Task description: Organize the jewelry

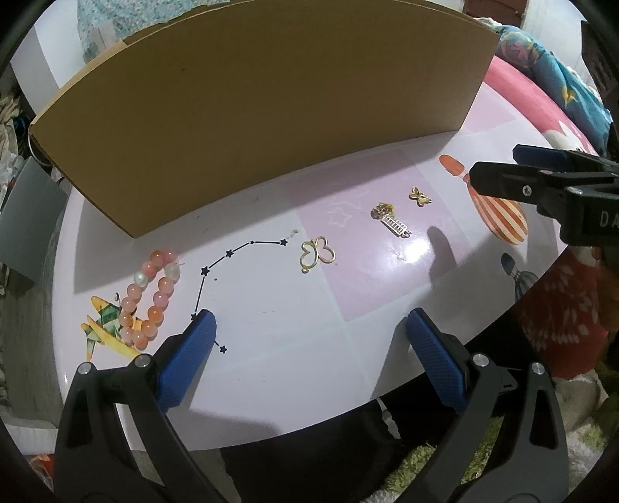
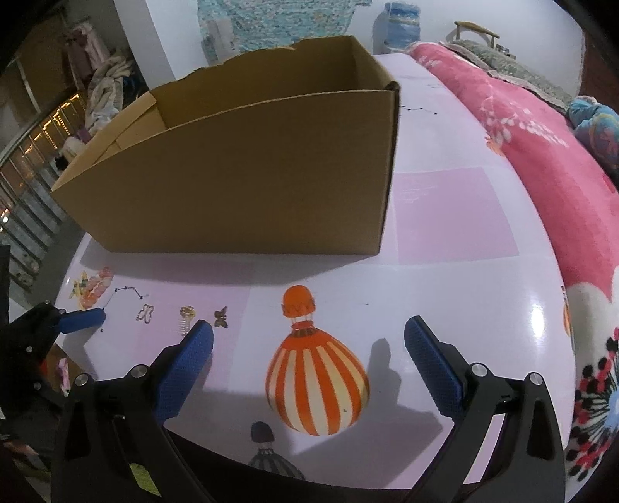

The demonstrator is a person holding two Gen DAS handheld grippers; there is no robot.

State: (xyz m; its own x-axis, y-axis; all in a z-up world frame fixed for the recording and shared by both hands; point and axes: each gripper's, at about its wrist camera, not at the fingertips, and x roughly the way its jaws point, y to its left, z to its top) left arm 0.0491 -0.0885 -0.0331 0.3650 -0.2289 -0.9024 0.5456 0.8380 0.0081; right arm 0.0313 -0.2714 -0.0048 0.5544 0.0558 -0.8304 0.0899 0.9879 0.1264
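Both grippers, left [image 1: 309,329] and right [image 2: 309,340], hang wide open over the table [image 2: 445,278], gripping nothing. Bracelet [image 1: 149,294] and charms (butterfly [image 1: 318,253] included) sit near the box [image 2: 240,174].

A glossy pale-lilac desk [image 2: 456,294] printed with hot-air balloons [image 2: 315,379] reflects overhead light. A pink floral blanket [image 2: 541,154] covers a bed at right; clothes [image 2: 104,96] pile at far left beside a white wall [image 2: 170,35].
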